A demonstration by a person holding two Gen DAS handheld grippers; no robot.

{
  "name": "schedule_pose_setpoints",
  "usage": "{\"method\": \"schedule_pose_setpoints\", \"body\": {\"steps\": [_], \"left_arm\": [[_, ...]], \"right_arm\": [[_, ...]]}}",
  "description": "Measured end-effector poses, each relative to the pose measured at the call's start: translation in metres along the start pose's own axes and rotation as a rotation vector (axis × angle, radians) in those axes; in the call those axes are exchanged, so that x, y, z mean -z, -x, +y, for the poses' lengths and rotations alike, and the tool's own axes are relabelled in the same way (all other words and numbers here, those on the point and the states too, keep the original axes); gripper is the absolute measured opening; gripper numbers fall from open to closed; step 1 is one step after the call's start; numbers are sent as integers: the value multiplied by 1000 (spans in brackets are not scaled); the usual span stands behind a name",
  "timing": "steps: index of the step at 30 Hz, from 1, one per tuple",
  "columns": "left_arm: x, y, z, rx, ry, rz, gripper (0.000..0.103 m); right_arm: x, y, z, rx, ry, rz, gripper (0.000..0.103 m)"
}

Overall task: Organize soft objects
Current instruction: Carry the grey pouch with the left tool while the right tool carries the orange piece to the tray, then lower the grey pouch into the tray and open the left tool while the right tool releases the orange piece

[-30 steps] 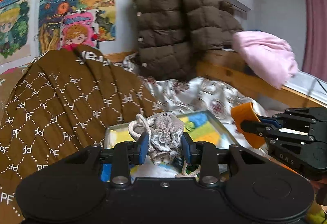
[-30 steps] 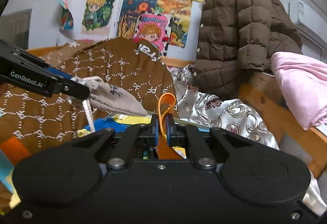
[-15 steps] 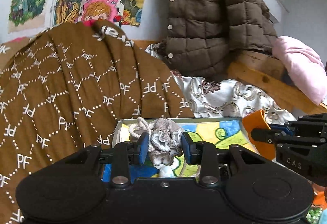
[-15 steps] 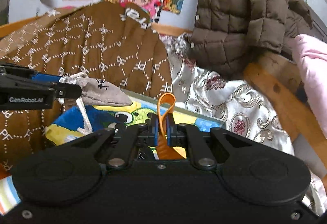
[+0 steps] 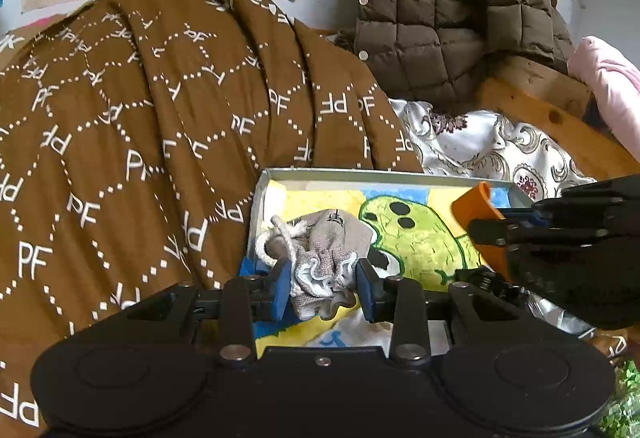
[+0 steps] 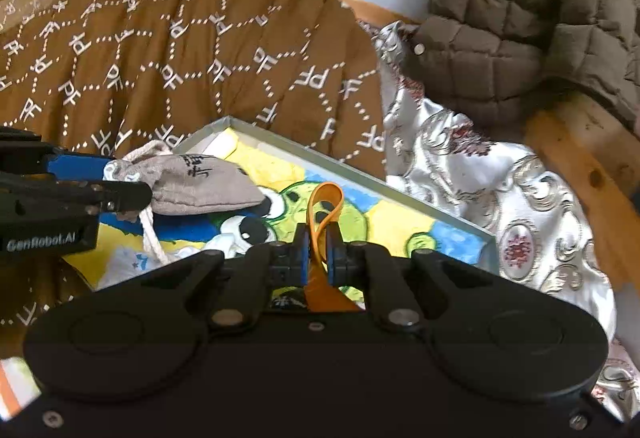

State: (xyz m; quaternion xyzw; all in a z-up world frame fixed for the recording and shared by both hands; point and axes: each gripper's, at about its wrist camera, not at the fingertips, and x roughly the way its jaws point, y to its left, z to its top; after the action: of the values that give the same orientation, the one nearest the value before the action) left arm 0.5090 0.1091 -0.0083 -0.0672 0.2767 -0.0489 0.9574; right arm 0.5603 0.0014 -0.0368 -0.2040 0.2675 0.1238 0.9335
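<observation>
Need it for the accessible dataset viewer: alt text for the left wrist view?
The left hand-held gripper clamps a grey drawstring pouch by its gathered neck over a shallow box with a green cartoon print. The right hand-held gripper enters from the right holding an orange strip; a brown patterned blanket lies behind.

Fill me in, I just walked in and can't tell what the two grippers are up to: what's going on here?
A person is sorting soft things with a handheld gripper in each hand. The left gripper is clamped on the gathered neck of a grey drawstring pouch, and the right gripper is shut on an orange strap loop. Both are held over a shallow box with a green cartoon picture inside, which sits beside a brown patterned blanket. Neither item has been released yet.
</observation>
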Motion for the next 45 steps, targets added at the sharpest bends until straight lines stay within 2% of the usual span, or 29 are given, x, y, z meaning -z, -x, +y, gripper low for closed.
{"method": "schedule_pose_setpoints", "body": {"steps": [8,13,16,24,30,33,36,41,44,45], "left_arm": [[8,-6,-3,10,-11,49,38],[7,-7,1,-12,16,85,39],[6,-6,2,-27,15,87,40],[2,0,-1,-34,13,100,41],[0,9,-1,-27,10,87,50],[-1,14,-1,-32,11,72,59],[-4,20,-2,-46,1,56,63],[-10,31,-3,-70,4,35,75],[-14,40,-2,-81,30,22,85],[-16,43,-1,-82,46,16,87]], "right_arm": [[2,-27,25,-9,3,59,3],[7,-38,32,-27,-41,84,8],[10,-39,22,-33,-51,86,14],[11,-29,1,-31,-90,95,18],[8,-19,1,-44,-94,94,23],[4,-12,1,-48,-108,88,27],[0,-3,0,-47,-110,73,35],[-8,15,-5,-41,-122,46,43],[-12,27,-10,-36,-139,29,53],[-13,32,-11,-33,-145,22,60]]}}
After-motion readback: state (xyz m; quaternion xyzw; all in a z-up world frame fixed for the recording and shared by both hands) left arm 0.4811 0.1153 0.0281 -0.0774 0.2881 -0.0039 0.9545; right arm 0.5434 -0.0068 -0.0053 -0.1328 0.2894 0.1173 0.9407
